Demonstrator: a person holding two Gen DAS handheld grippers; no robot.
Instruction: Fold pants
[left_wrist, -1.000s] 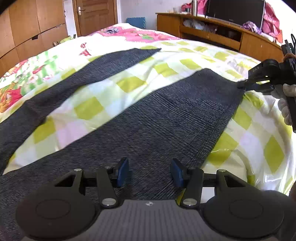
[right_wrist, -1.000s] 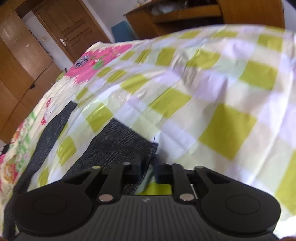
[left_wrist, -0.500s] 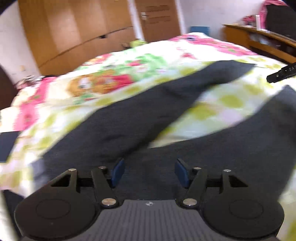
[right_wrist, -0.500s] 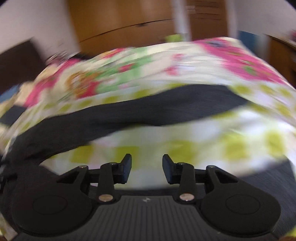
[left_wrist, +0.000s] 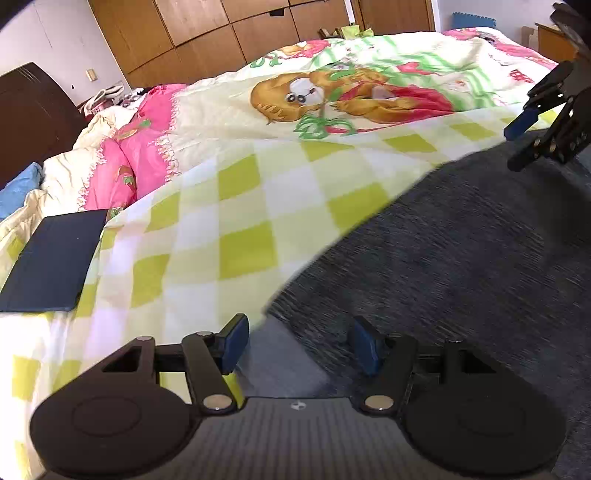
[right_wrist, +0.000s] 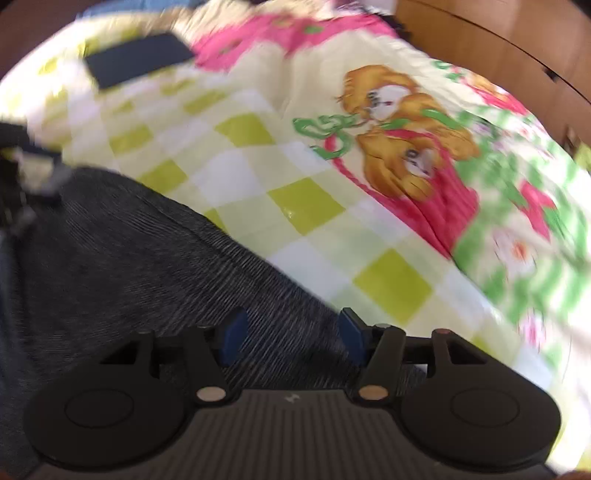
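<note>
Dark grey ribbed pants (left_wrist: 461, 251) spread flat on the checked quilt (left_wrist: 240, 206) of the bed, filling the near right part of the left wrist view and the near left part of the right wrist view, with an edge running diagonally across the yellow-green squares; soft, light and limp by the look of the knit, likely to sag, stretch and drag on the quilt rather than slide as a sheet, so best pinched at a firm hem, waistband or corner with both layers caught, not at mid-cloth; left claw (left_wrist: 299, 343) with blue pads well apart, nothing between them but cloth and quilt lying below, poised over the pants' edge at the near side of the bed; right claw (right_wrist: 290, 338) likewise apart, jaws just opened wider, no fabric pinched, hovering over the grey knit; same right claw visible at the right border of the left wrist view (left_wrist: 535, 122), above the far part of the garment; dark flat tablet-like case (left_wrist: 51, 258) lying towards the headboard side of the bed, well apart from the pants; much motion blur in the right wrist view, so weave and edges smeared; waistband, leg ends and any existing fold cut off or hidden beneath the claw bodies; impossible to tell which part of the pants lies under each claw; hands holding the tools out of sight.
</note>
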